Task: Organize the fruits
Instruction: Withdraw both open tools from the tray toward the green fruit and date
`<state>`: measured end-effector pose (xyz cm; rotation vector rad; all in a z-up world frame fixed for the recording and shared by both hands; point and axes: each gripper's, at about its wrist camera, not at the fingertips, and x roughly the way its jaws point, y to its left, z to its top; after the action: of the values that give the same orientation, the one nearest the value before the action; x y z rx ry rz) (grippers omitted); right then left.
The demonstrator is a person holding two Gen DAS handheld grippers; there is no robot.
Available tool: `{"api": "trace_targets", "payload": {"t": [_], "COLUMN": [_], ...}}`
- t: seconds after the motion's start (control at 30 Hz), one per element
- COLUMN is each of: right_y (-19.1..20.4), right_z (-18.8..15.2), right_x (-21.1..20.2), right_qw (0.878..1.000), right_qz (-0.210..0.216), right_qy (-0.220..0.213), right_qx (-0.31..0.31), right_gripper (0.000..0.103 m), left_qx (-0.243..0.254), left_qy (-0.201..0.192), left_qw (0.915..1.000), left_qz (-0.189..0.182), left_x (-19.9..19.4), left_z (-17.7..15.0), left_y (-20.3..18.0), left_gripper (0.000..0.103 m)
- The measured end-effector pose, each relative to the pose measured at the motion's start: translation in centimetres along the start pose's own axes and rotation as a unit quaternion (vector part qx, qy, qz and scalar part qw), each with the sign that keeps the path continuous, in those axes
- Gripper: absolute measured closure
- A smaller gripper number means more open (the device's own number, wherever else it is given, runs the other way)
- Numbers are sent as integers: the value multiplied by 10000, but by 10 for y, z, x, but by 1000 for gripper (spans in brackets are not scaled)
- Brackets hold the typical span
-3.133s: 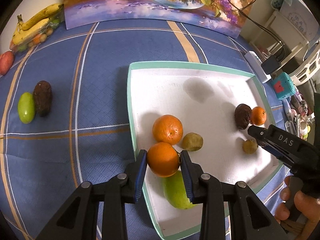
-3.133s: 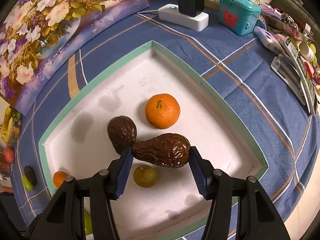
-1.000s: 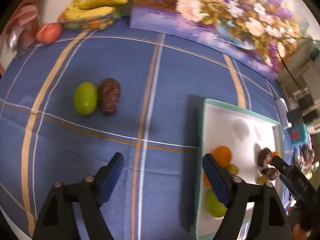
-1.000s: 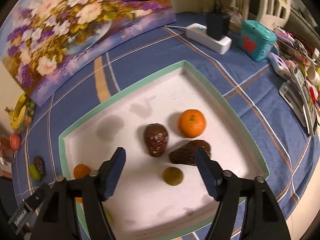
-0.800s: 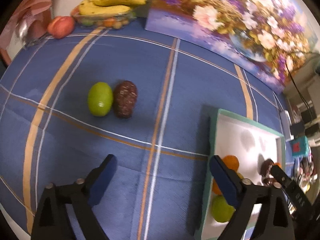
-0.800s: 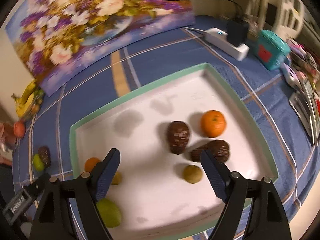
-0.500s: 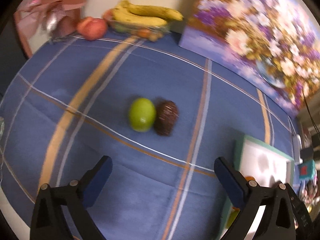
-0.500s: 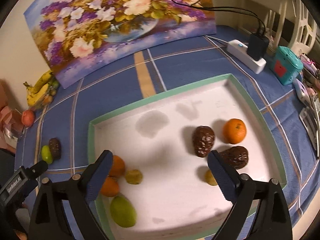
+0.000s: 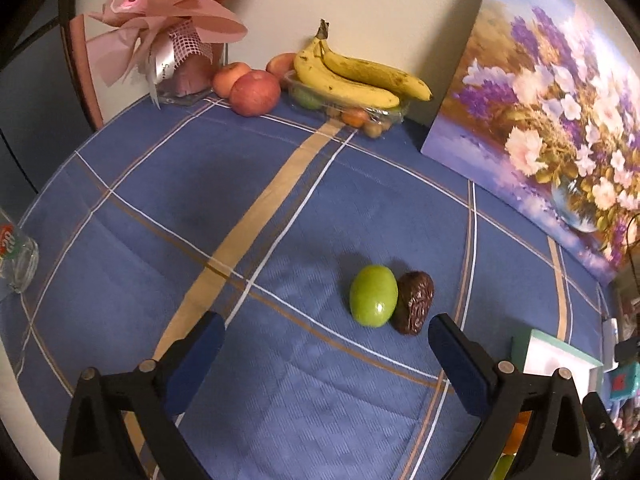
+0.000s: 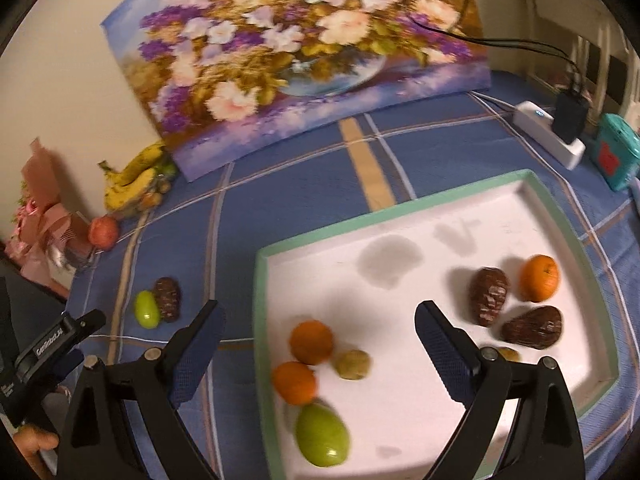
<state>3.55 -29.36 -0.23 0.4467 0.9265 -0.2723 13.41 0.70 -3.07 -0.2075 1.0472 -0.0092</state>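
Looking along the left gripper [image 9: 322, 346], its fingers have just spread wide with nothing between them, above a blue checked bench [image 9: 280, 208]. A green fruit [image 9: 374, 296] and a dark wrinkled fruit [image 9: 414, 302] lie touching just ahead. Bananas [image 9: 356, 76] sit by the wall.

From the right gripper [image 10: 318, 338], fingers also just spread and empty, a white tray [image 10: 260, 304] holds oranges [image 10: 311, 342], dark fruits [image 10: 489, 296] and a green one.
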Motion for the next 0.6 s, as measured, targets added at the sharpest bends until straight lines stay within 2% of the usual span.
{"api": "trace_targets", "payload": {"t": [0.2,0.37,0.53,0.6], "right_y": [25,34,54,63], "right_z": [-1,-4,-5,-2], "right_x": [14,30,37,41], "right_qw": [9993,9987,9981,9977], "right_qz": [102,227,259,340], "right_qy": [185,399,368,377], "right_qx": [-303,-236,-430,-454], "right_gripper": [8,8,8,8], "left_qx": [-185,-278,-460,-512], "left_qy": [17,-275,-124,-78], "left_qw": [9997,9988,9971,9973], "left_qz": [-165,-308,-599,-518], "left_x": [8,9,19,21], "left_z": [6,11,17,19], "left_y": [13,24,35,39], "left_gripper": [0,0,0,0]}}
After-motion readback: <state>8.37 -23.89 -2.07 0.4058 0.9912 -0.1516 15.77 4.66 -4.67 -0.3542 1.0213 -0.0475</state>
